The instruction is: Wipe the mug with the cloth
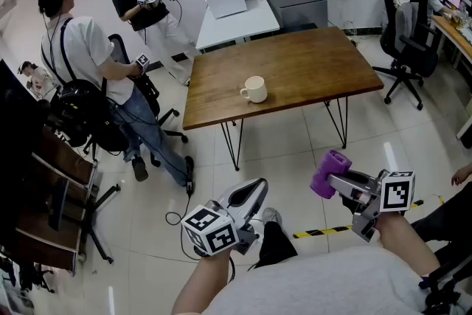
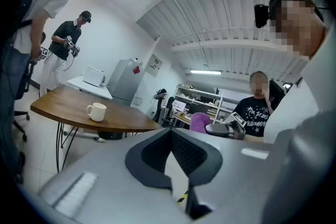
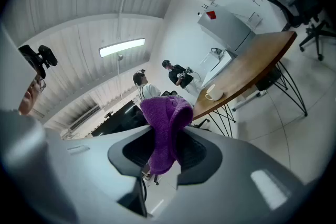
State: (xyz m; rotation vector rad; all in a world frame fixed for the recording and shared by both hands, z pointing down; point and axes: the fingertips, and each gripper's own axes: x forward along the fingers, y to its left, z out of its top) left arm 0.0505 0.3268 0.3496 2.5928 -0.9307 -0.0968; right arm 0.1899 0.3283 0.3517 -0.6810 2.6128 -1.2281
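Observation:
A cream mug (image 1: 254, 89) stands on the brown wooden table (image 1: 310, 66), handle to the left; it also shows as the mug (image 2: 96, 112) and the mug (image 3: 212, 93). My right gripper (image 1: 330, 178) is shut on a purple cloth (image 1: 329, 172), held well short of the table, above the floor. In the right gripper view the purple cloth (image 3: 165, 131) bulges out from between the jaws of the gripper (image 3: 163, 157). My left gripper (image 1: 257, 195) is shut and empty, low and near my body; its jaws meet at the gripper (image 2: 169, 157).
Two people with grippers stand left of the table (image 1: 81, 63) and at the back (image 1: 144, 0). A white desk (image 1: 236, 15) sits behind the table. Office chairs (image 1: 405, 48) stand at right, black-and-yellow tape (image 1: 324, 231) lies on the tiled floor.

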